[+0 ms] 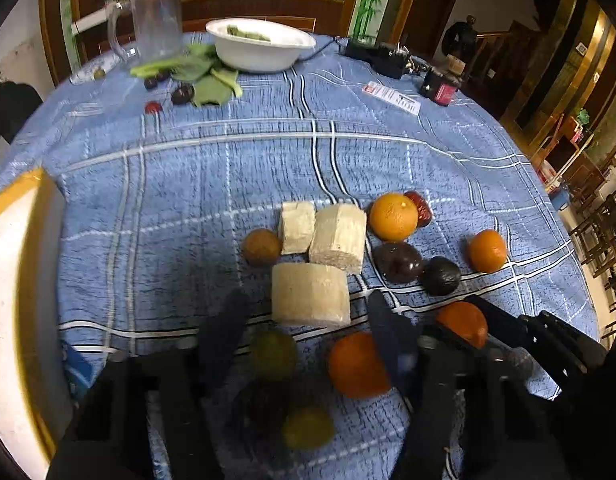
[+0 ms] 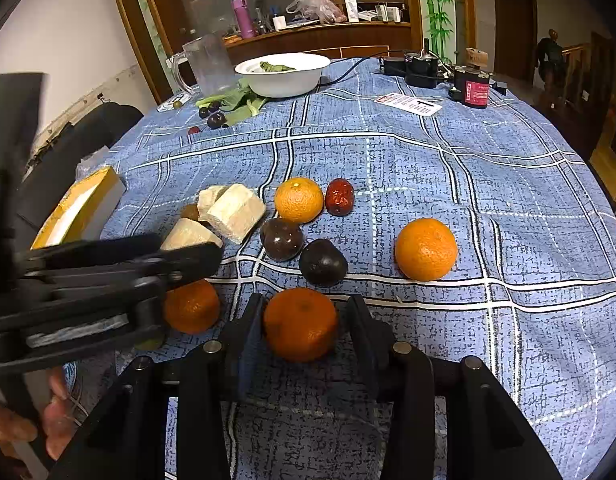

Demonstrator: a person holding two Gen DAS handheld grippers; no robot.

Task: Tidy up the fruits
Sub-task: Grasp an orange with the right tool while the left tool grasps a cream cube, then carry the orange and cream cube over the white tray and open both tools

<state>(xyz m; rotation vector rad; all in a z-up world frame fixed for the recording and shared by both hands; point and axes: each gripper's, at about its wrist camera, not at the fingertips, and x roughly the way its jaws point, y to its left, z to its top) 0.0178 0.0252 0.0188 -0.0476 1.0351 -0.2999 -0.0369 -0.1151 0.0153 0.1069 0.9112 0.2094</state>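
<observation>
Fruits lie on a blue checked tablecloth (image 2: 488, 184). My right gripper (image 2: 302, 322) stands around a tangerine (image 2: 300, 324), jaws close to its sides; whether they press it I cannot tell. That tangerine also shows in the left wrist view (image 1: 464, 322). My left gripper (image 1: 304, 320) is open above the cloth, near a green fruit (image 1: 273, 354), a second tangerine (image 1: 356, 364) and a pale sugarcane chunk (image 1: 310, 294). Two more tangerines (image 2: 299, 200) (image 2: 426, 249), two dark passion fruits (image 2: 281, 239) (image 2: 323, 262) and a red date (image 2: 339, 197) lie beyond.
A yellow-rimmed white box (image 2: 82, 212) sits at the left. A white bowl (image 2: 284, 74), a clear jug (image 2: 210, 66), green leaves (image 2: 236, 100) and dark cherries (image 2: 215, 120) are at the far side. Black devices (image 2: 422, 66) and a card (image 2: 408, 103) lie far right.
</observation>
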